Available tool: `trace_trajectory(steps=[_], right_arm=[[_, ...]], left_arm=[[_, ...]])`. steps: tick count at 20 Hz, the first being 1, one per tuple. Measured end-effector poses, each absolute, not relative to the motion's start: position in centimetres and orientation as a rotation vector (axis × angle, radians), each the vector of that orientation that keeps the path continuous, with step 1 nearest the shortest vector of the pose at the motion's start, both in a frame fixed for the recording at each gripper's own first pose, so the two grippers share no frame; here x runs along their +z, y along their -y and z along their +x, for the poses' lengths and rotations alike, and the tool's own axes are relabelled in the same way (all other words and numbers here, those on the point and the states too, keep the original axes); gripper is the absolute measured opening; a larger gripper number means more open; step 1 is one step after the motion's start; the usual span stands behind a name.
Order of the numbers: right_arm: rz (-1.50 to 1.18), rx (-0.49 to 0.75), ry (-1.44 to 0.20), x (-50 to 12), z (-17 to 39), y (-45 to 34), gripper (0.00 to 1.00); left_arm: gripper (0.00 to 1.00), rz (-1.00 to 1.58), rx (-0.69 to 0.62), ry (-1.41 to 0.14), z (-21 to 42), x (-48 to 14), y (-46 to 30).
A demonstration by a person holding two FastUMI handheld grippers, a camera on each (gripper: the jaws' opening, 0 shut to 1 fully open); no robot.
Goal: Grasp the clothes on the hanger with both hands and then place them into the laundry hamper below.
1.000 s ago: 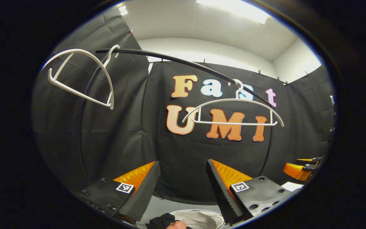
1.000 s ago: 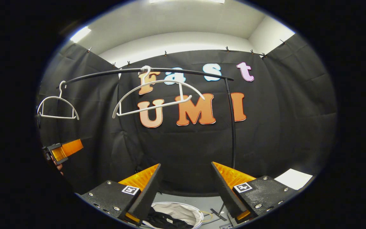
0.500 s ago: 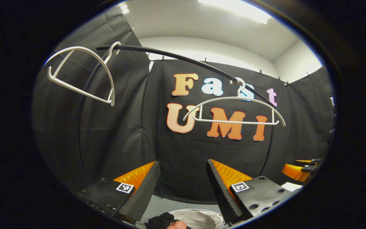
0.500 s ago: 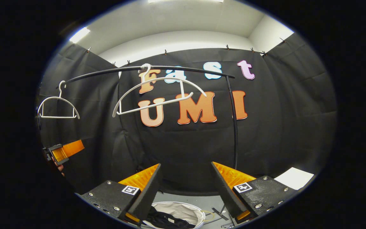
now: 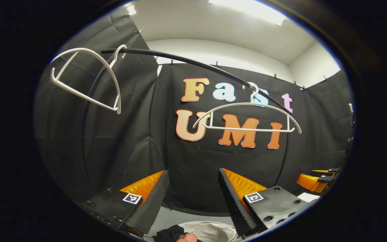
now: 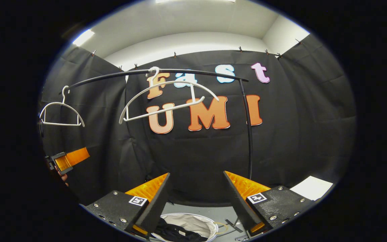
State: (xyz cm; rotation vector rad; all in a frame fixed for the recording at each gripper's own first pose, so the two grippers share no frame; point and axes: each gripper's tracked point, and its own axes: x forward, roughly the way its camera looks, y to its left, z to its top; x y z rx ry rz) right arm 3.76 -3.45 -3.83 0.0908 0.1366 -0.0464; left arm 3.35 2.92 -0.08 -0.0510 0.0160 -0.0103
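Overhead, two bare white hangers hang from the black rail (image 5: 193,64): one hanger (image 5: 86,80) at its left end, the other hanger (image 5: 247,116) farther right. Both tongs are spread wide and hold nothing: the left tongs (image 5: 193,195) and the right tongs (image 6: 197,198) point at the booth wall. Below them, the dark clothes (image 6: 171,232) lie inside the white laundry hamper (image 6: 198,223) on the floor, seen between the fingers.
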Motion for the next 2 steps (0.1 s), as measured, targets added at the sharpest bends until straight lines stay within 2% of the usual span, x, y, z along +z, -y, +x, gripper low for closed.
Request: trace_trajectory(steps=[2], right_arm=[[0.089, -0.044, -0.138, -3.84, 3.59, 3.56, 0.92]], left_arm=[[0.97, -0.053, -0.011, -0.016, 3.40, -0.14, -2.84]])
